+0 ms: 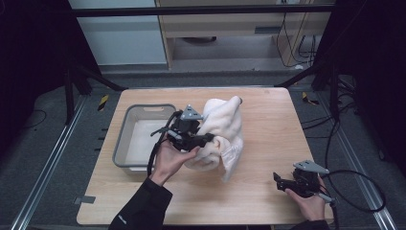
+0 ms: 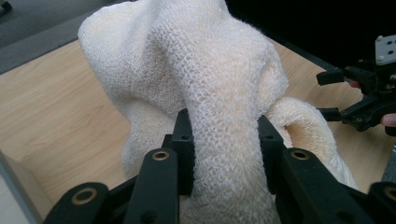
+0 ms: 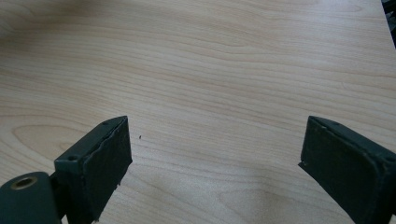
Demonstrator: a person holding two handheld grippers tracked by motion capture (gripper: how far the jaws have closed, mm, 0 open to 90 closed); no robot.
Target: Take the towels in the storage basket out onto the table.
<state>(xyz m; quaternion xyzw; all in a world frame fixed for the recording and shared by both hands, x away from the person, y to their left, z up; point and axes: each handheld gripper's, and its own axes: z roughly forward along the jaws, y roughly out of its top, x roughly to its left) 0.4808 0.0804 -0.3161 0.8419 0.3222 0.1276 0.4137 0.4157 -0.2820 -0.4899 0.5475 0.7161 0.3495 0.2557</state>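
At the left of the light wooden bench sits a shallow grey plastic rectangular tub, its pale floor bare. Just beside its right wall, the left gripper is clenched on a thick fold of the cream knitted towel, which is bunched into a tall heap near the bench's middle; the left gripper view shows the cloth pinched between both jaws. The towel looks soft, light and floppy, so it will likely sag and trail when lifted; a bunched fold or a corner seems the surest hold. Well apart at the right, the right gripper rests low over bare wood, jaws spread wide, grasping nothing.
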